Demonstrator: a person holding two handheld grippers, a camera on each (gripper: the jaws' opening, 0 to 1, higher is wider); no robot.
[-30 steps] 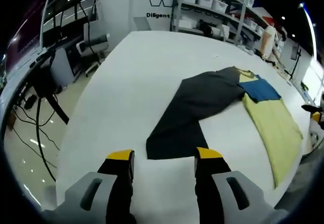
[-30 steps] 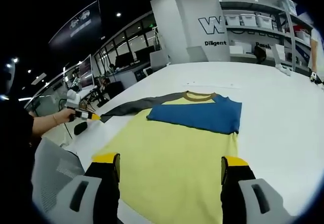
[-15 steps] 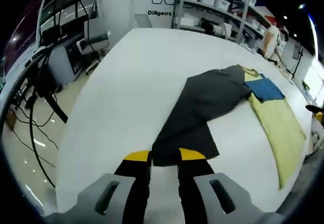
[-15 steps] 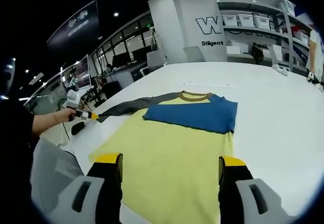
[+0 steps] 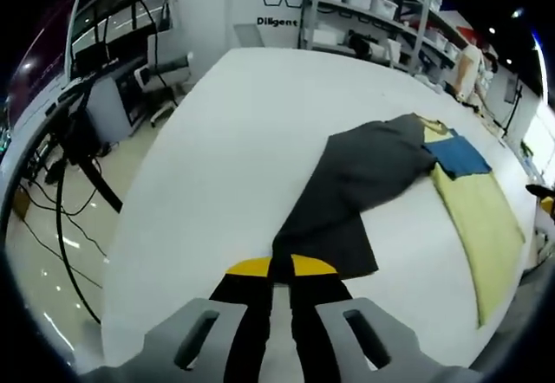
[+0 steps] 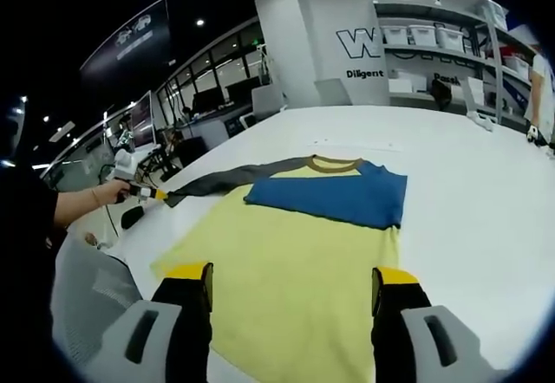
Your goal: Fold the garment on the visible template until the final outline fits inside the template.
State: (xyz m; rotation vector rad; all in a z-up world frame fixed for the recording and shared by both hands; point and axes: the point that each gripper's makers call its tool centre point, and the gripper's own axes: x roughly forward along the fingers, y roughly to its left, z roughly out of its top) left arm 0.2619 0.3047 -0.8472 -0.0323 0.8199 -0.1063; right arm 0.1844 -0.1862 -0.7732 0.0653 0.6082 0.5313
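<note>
Closing in over the last second, the left gripper [image 5: 270, 268] now has its yellow-tipped fingers [image 5: 247, 268] pinched together on the cuff end of the dark sleeve [image 5: 347, 201], where before they stood apart just short of it. The right gripper [image 6: 290, 275] hangs released over the hem, fingers wide apart and holding nothing.

The shirt [image 6: 303, 253] lies flat on the white desk [image 5: 217, 140]: yellow body, a blue sleeve [image 6: 334, 197] already folded across the chest, the dark sleeve stretched out to the side. It looks like thin, soft cloth, light and limp, so it will likely drape and drag rather than hold shape; the cuff edge seems a sound place to hold, and lifting it clear before carrying it over the body should avoid bunching.

No template outline can be made out. Bare desk lies all around the shirt, and the near desk edge is close to the cuff.
</note>
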